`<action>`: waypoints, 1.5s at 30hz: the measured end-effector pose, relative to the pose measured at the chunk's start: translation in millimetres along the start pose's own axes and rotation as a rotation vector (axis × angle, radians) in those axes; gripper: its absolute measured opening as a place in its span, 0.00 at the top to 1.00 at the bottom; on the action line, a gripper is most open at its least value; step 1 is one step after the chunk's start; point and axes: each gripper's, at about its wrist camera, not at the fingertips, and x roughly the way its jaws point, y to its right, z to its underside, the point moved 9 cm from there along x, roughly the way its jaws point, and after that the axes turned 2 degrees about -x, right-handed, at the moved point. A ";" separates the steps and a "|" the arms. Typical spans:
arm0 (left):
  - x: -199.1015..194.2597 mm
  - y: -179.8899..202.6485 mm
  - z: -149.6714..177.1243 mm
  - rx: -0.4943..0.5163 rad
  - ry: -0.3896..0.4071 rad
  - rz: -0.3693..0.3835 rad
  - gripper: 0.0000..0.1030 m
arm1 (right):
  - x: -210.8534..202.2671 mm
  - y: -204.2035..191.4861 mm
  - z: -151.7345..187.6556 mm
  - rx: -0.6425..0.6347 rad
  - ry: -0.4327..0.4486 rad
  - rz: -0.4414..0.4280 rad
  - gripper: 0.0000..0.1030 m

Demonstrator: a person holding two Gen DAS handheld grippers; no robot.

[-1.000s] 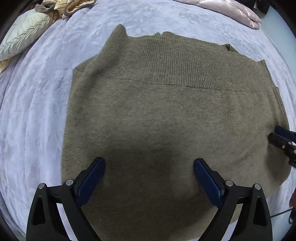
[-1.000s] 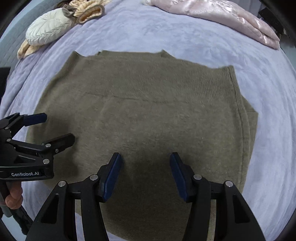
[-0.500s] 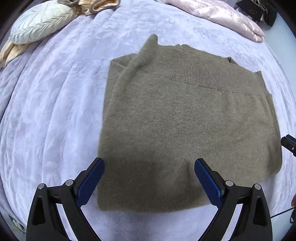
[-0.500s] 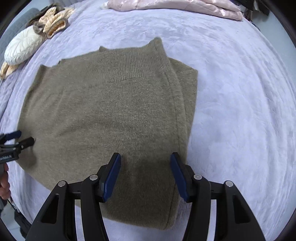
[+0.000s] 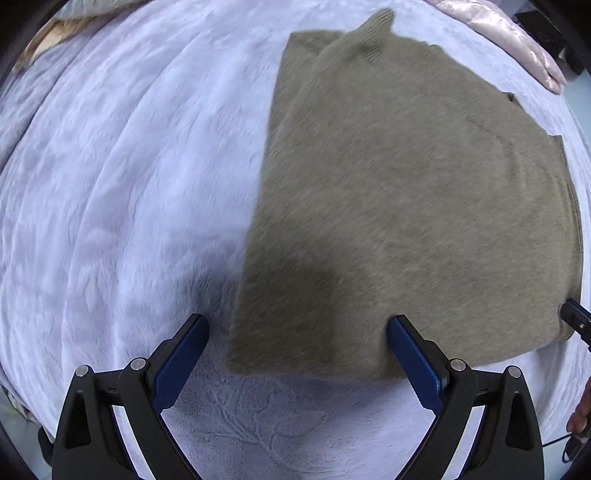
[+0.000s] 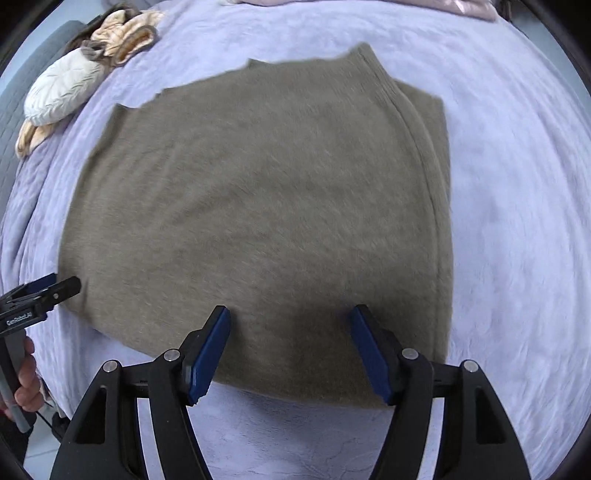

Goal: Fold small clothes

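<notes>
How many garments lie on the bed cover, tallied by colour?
Olive-brown: 1, the folded sweater
Cream-white: 1, the quilted jacket
Tan or beige: 1, the bunched garment beside that jacket
Pale pink: 1, the satin jacket at the far edge
Total: 4

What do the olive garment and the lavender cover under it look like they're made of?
Olive sweater: looks like a soft knit, perhaps wool or a blend; matte, fuzzy nap, with ribbing at the pointed corner. Lavender cover: seems plush fleece or velvet-like fabric; a slight sheen and an embossed, swirling pile pattern suggest it. Exact fibres cannot be told.
</notes>
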 end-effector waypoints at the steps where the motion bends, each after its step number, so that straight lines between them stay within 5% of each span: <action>1: 0.8 -2.2 2.1 -0.011 -0.006 0.003 0.05 | -0.9 5.2 3.0 0.005 0.005 -0.007 0.31; 6: -19.3 -12.3 13.3 -0.056 0.018 0.087 0.05 | -15.7 24.5 11.6 0.020 0.003 0.024 0.31; 9: -18.4 -22.9 15.2 -0.127 -0.015 0.202 0.05 | -33.5 31.7 7.2 0.055 0.027 0.089 0.31; 13: -11.6 -35.3 15.9 -0.232 -0.046 0.367 0.05 | -52.8 16.8 -6.4 0.038 0.064 0.074 0.31; 21: 1.1 -61.7 3.2 -0.296 -0.033 0.564 0.04 | -50.1 -75.7 -58.0 -0.083 0.047 -0.048 0.31; 32: 1.3 5.9 -38.3 -0.290 0.013 0.673 0.02 | 16.2 -215.2 -120.4 -0.252 -0.059 -0.080 0.31; 34: 2.7 11.0 -40.0 -0.267 0.026 0.644 0.07 | 32.5 -234.0 -132.6 -0.249 -0.085 -0.083 0.31; 39: 5.4 -3.6 -43.7 -0.310 0.032 0.603 0.56 | 67.7 -272.3 -156.1 -0.252 -0.164 -0.077 0.31; 45: -1.3 10.4 -51.4 -0.239 0.045 0.538 0.75 | 116.0 -305.9 -174.3 -0.202 -0.260 0.034 0.21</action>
